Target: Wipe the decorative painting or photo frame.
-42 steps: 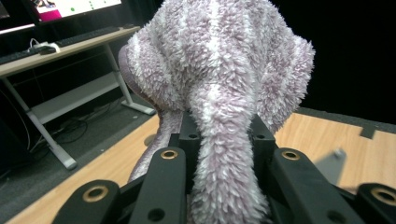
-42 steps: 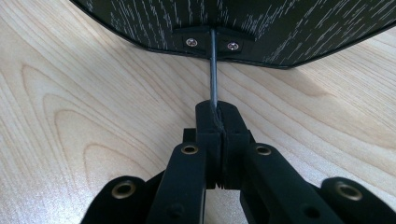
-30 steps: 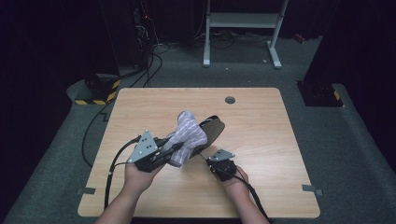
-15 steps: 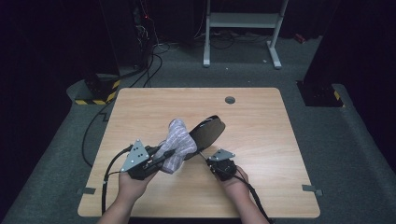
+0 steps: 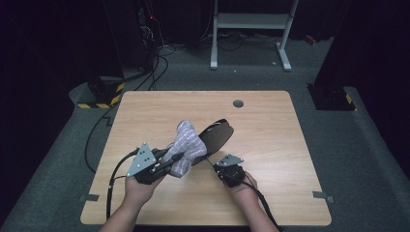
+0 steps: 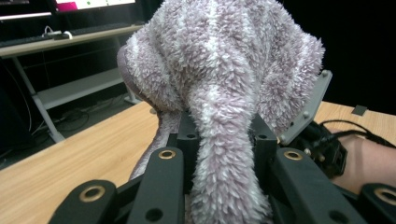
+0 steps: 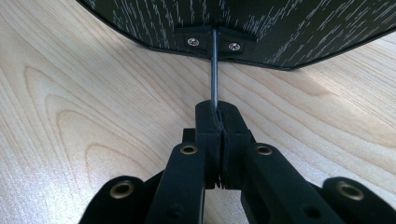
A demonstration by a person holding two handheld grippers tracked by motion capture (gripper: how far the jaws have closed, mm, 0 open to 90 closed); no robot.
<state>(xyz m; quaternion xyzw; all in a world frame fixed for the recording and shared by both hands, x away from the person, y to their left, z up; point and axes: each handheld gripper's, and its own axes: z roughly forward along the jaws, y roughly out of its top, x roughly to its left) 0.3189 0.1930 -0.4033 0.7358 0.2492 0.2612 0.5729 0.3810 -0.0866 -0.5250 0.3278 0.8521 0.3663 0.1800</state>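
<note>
High view: left gripper (image 5: pixel 175 158) clamped on fuzzy lilac-and-white striped fabric cover (image 5: pixel 186 146), draped over near end of black oval paddle (image 5: pixel 216 135) raised above wooden table (image 5: pixel 270 140). Right gripper (image 5: pixel 216 167) pinched on paddle's thin metal rod (image 7: pixel 214 70).

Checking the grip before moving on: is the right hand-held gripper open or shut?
Shut. The right hand-held gripper has its jaws pressed together on the thin metal rod that runs up to the dark board.

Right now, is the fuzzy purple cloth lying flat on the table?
No: the fuzzy cloth stands bunched up, pinched between the black jaws of the left tool, above the wooden table.
</note>
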